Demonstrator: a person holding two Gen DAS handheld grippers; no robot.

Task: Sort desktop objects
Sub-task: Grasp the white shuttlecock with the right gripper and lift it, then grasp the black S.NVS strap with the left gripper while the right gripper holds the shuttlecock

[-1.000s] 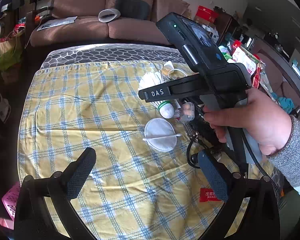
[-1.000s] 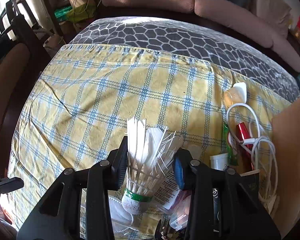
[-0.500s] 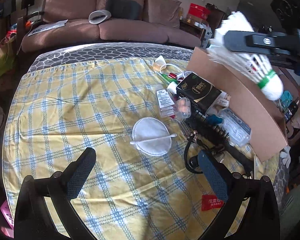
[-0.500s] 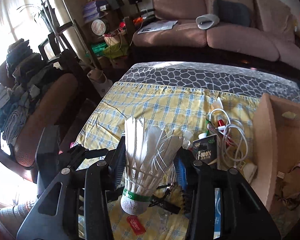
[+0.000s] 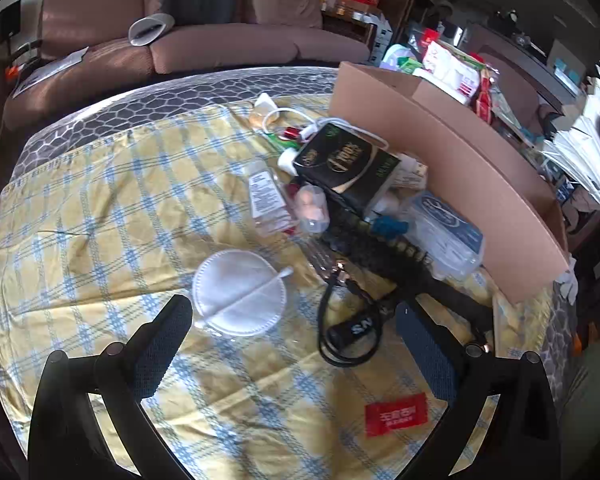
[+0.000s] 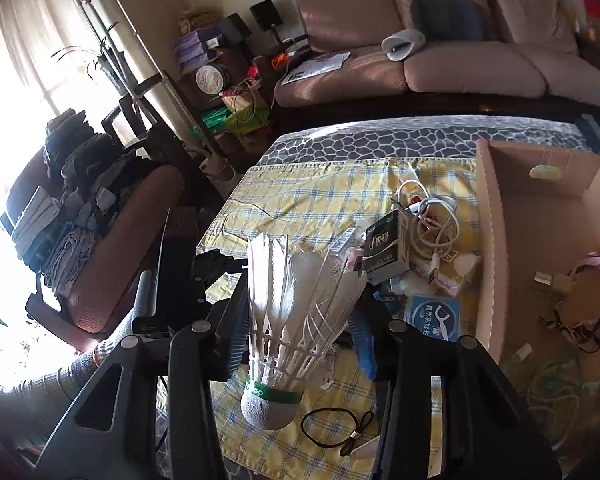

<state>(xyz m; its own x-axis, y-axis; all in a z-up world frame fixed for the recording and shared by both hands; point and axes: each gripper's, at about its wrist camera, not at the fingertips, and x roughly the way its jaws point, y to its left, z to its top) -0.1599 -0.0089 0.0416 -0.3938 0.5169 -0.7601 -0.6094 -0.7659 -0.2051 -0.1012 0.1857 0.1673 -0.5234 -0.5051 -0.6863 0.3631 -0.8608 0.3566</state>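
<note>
My right gripper [image 6: 298, 312] is shut on a white feather shuttlecock [image 6: 292, 320] and holds it high above the table, left of the open cardboard box [image 6: 496, 240]. The shuttlecock also shows at the right edge of the left wrist view [image 5: 592, 160]. My left gripper [image 5: 292, 328] is open and empty, low over the yellow checked cloth [image 5: 100, 208], just in front of a white face mask [image 5: 240, 292]. A pile of small items lies beside the box [image 5: 440, 152]: a black carton [image 5: 348, 164], a clear bottle [image 5: 266, 196], a floss pack [image 5: 444, 232].
A black strap with a loop [image 5: 352, 328] lies right of the mask, and a red label [image 5: 396, 420] near the front edge. White cables [image 6: 432, 220] lie at the back of the pile. The box holds several small things [image 6: 580, 300]. A sofa [image 6: 440, 52] stands behind the table.
My right gripper has lifted the shuttlecock up off the table and carried it to the right, towards the box. My left gripper has stayed low over the cloth near the mask.
</note>
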